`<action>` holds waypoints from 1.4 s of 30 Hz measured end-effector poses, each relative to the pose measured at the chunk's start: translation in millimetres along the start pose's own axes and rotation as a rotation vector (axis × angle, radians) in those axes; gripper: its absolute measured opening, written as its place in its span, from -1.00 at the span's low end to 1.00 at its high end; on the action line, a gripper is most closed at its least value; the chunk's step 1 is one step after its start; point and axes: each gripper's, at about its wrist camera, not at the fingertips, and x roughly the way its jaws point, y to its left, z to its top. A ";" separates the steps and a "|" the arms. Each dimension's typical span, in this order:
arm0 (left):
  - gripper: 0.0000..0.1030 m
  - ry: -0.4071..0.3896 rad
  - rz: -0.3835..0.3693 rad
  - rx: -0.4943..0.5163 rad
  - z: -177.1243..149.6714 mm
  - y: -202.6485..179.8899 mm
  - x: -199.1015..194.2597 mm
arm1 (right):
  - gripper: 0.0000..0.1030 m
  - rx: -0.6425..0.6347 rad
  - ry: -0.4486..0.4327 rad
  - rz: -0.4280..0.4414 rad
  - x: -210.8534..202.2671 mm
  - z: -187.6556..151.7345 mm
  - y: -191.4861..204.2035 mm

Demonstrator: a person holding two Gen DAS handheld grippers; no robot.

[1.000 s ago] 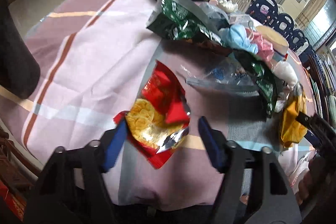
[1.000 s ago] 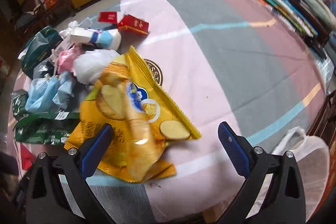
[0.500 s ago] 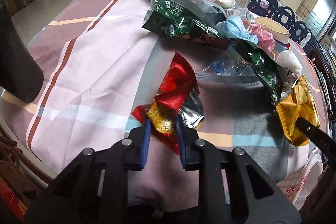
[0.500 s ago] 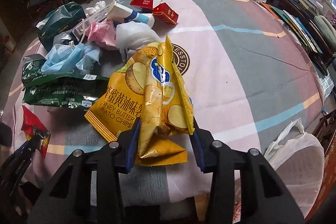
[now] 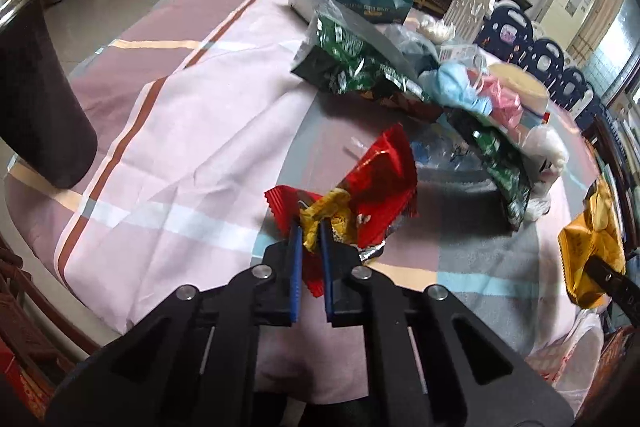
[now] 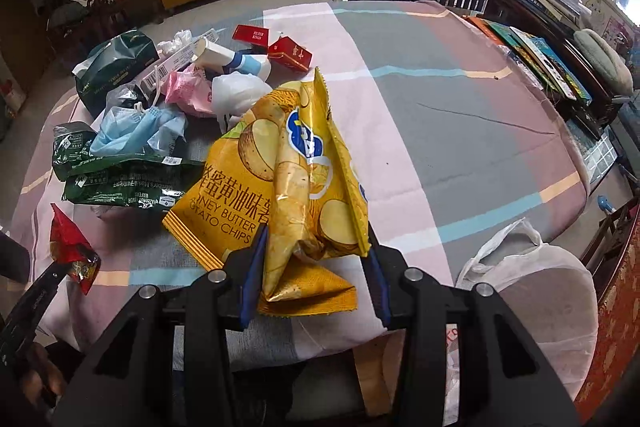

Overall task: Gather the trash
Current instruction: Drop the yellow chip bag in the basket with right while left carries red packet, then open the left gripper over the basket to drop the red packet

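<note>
The red snack wrapper (image 5: 380,183) is glossy crinkled foil film, silver on its inner side. The yellow chip bag (image 6: 296,179) is shiny plastic film, creased and catching highlights. The tablecloth (image 6: 460,115) is matt woven cloth, faintly wrinkled. Both grippers' bodies look like matt black plastic with small bright metal screws and blue pads. The white bag (image 6: 532,291) at the table's near right edge is thin translucent plastic.

You had two grippers (left (image 5: 310,227), right (image 6: 316,243)), one yellow chip bag (image 6: 296,179), one red wrapper (image 5: 372,183), two red cartons (image 6: 290,53), one white plastic bag (image 6: 532,275).
</note>
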 end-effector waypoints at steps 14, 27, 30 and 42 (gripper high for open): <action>-0.83 -0.205 -0.205 0.115 -6.8 -47.9 -110.8 | -0.13 0.082 -0.139 -0.024 -106.8 -13.0 -128.5; -0.83 -0.148 -0.268 0.554 -84.6 -192.2 -158.0 | 0.17 0.198 0.198 -0.048 -47.4 -121.2 -219.8; -0.83 -0.114 -0.282 0.589 -93.4 -207.9 -157.2 | 0.50 0.246 0.146 -0.041 -57.7 -112.7 -229.0; -0.59 0.125 -0.569 0.832 -166.2 -288.9 -138.5 | 0.94 0.301 -0.335 -0.156 -159.0 -76.1 -270.4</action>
